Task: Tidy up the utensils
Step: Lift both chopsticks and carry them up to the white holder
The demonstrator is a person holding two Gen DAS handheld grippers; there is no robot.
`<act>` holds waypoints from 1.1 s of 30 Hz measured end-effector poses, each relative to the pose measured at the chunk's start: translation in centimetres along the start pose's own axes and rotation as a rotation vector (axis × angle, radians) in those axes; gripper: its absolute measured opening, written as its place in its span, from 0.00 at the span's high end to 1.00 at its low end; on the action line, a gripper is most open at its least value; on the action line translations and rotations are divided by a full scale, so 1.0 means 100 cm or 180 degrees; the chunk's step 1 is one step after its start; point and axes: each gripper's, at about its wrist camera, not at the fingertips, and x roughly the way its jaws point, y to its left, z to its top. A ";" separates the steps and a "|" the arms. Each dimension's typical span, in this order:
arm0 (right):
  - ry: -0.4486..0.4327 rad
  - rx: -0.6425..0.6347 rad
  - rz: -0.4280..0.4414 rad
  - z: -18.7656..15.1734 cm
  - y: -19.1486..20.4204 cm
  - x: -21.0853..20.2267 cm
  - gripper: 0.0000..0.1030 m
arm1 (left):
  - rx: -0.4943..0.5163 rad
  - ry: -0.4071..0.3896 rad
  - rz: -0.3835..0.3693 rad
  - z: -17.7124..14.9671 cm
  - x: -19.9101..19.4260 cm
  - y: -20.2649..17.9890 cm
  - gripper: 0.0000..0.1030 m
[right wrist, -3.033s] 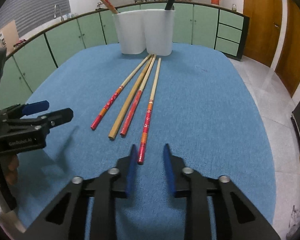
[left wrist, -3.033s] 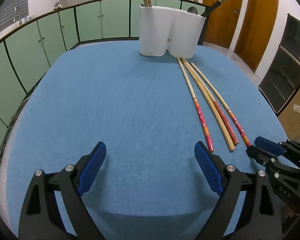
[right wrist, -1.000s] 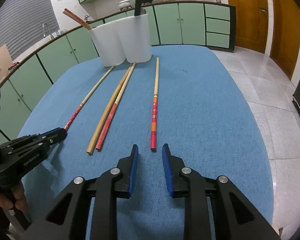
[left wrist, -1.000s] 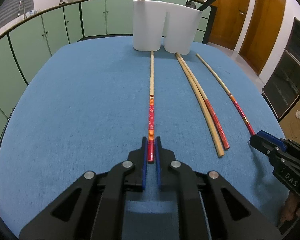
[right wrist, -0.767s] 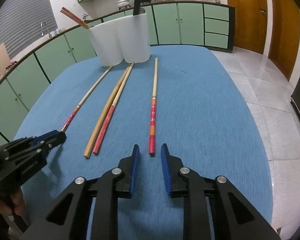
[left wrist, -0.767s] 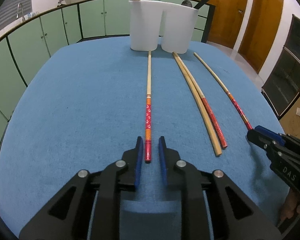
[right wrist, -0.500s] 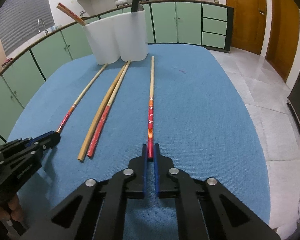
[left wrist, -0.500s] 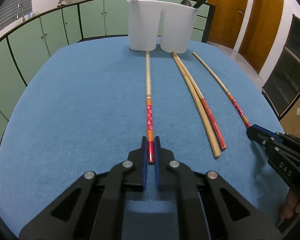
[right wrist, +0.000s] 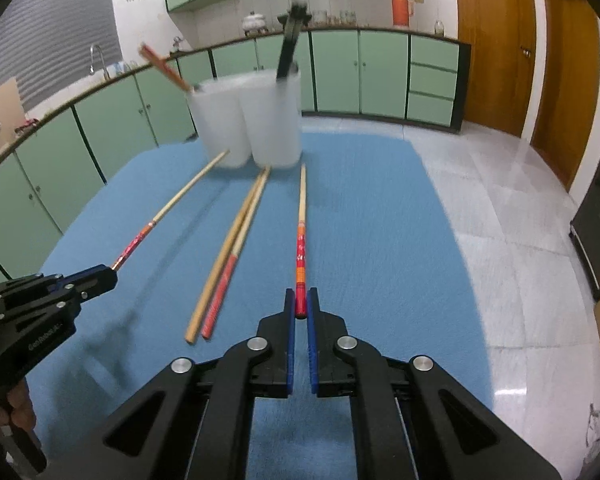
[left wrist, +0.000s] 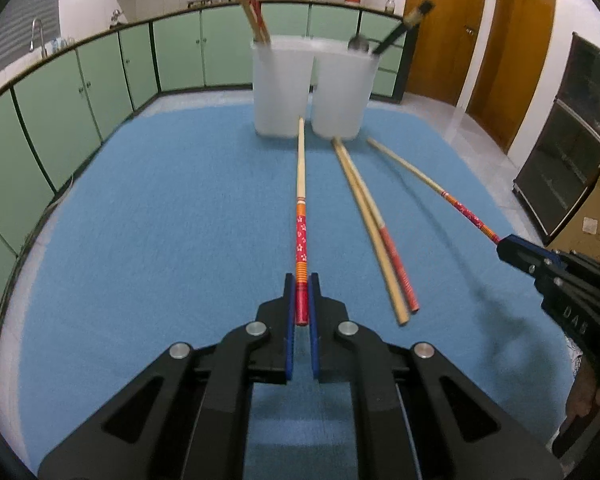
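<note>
Chopstick pickup is the step in hand: on the left wrist view the left gripper is clamped on the red lacquered butt of one slim chopstick, whose bare wooden tip reaches toward the two matte white cups on the napped blue cloth, two loose sticks lying just beside. On the right wrist view the right gripper pinches another chopstick likewise; next, I judge, each must be lifted and tipped upright into a cup
</note>
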 end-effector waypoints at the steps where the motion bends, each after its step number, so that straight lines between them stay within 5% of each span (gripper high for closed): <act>1: -0.0056 -0.0005 0.0008 0.005 -0.001 -0.007 0.95 | 0.0025 -0.0003 0.0000 0.003 -0.005 -0.001 0.95; 8: -0.0328 -0.0002 0.0055 0.028 -0.004 -0.040 0.95 | 0.0052 0.0062 -0.0120 0.017 -0.027 0.001 0.95; 15: -0.0197 0.0042 0.0060 0.017 -0.003 -0.027 0.95 | -0.0100 0.0187 -0.0109 0.003 0.003 0.010 0.95; 26: -0.0543 0.0011 0.0097 0.046 -0.004 -0.053 0.95 | -0.0025 -0.0520 -0.0201 0.052 -0.064 0.006 0.95; 33: -0.0639 0.0026 0.0134 0.059 -0.005 -0.062 0.95 | -0.0052 -0.0436 -0.0221 0.059 -0.055 0.011 0.95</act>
